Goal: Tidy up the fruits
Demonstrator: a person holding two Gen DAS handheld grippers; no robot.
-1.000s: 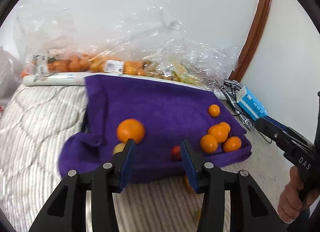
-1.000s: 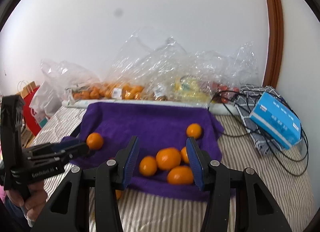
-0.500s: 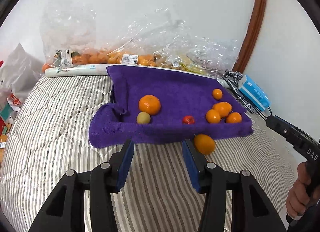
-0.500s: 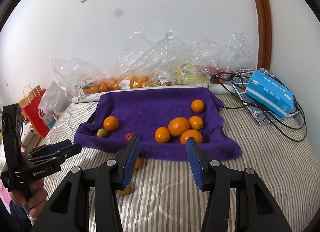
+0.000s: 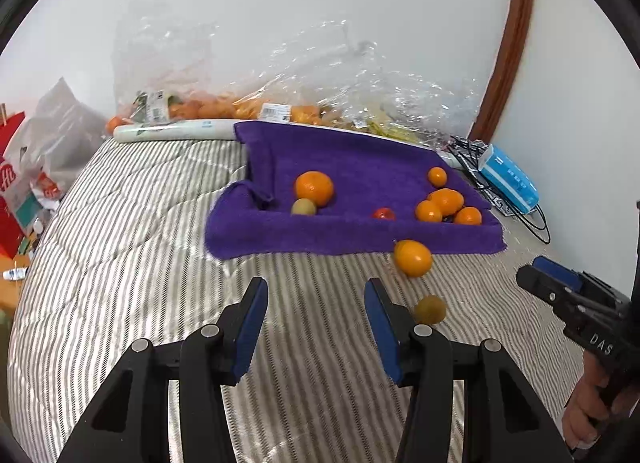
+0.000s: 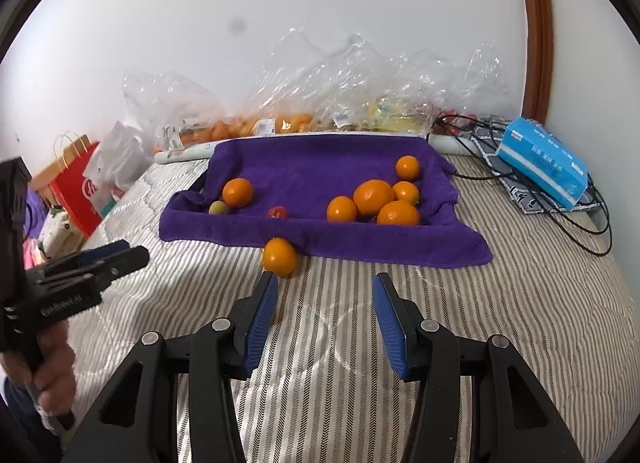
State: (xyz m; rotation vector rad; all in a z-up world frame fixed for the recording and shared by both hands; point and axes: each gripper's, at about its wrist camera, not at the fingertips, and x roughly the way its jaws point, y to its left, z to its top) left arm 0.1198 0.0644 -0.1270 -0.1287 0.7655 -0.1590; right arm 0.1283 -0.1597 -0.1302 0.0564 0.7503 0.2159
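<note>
With both the left gripper (image 5: 314, 317) and right gripper (image 6: 326, 313) gaping empty, straddle the stray orange (image 6: 279, 257) squarely before squeezing gently.

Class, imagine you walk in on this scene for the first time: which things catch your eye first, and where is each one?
The purple towel, spread over a tray on the striped bed, holds scattered oranges, with a cluster at its right end. One stray orange lies off the towel on the bedding, just before its front edge. In the foreground, the right tongs and the left tongs hang open and empty.
</note>
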